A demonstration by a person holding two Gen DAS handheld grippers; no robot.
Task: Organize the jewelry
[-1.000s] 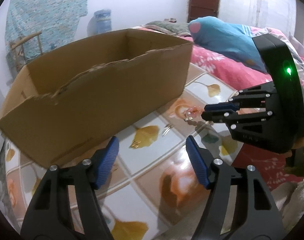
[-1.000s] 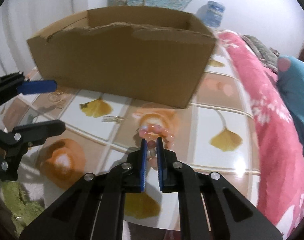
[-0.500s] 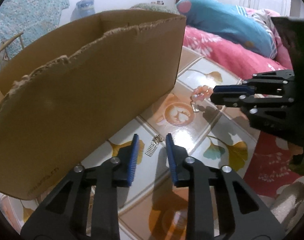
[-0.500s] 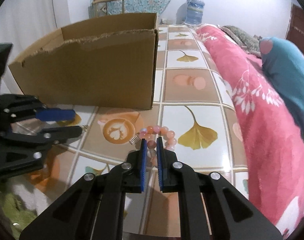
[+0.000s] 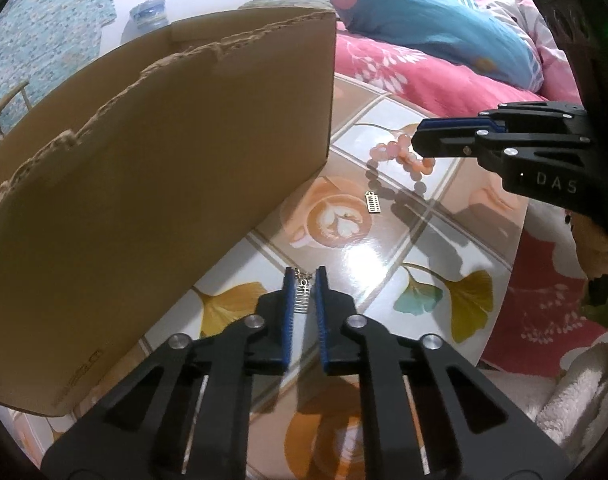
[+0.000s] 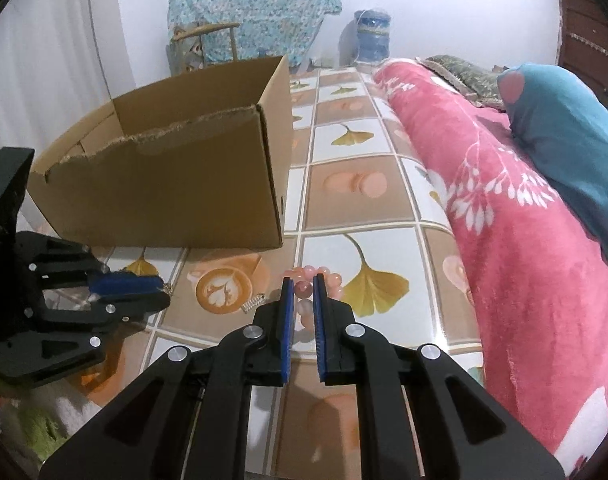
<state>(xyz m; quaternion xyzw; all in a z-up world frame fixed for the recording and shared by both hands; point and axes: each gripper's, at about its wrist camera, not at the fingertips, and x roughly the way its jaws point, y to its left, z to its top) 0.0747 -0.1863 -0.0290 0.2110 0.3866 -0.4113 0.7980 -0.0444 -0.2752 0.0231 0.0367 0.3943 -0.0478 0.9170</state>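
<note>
My left gripper (image 5: 302, 276) is shut on a small silver comb-shaped earring (image 5: 302, 298), low over the patterned tabletop (image 5: 387, 248) beside the open cardboard box (image 5: 152, 184). My right gripper (image 6: 302, 282) is shut on a pink bead bracelet (image 6: 304, 289) and holds it just above the table; the bracelet also shows in the left wrist view (image 5: 399, 152). A second silver earring (image 5: 373, 203) lies on the table between the grippers; it also shows in the right wrist view (image 6: 252, 302). The box (image 6: 172, 184) stands left of the bracelet.
A pink floral blanket (image 6: 515, 240) and a blue pillow (image 6: 563, 120) lie along the table's right side. A wooden chair (image 6: 208, 40) and a water bottle (image 6: 371, 36) stand at the far wall. A white fluffy cloth (image 5: 575, 396) lies at the table's near edge.
My left gripper came down beside the box and shut on the silver earring. My right gripper lifted the bracelet off the table and moved it along the table past the box's corner.
</note>
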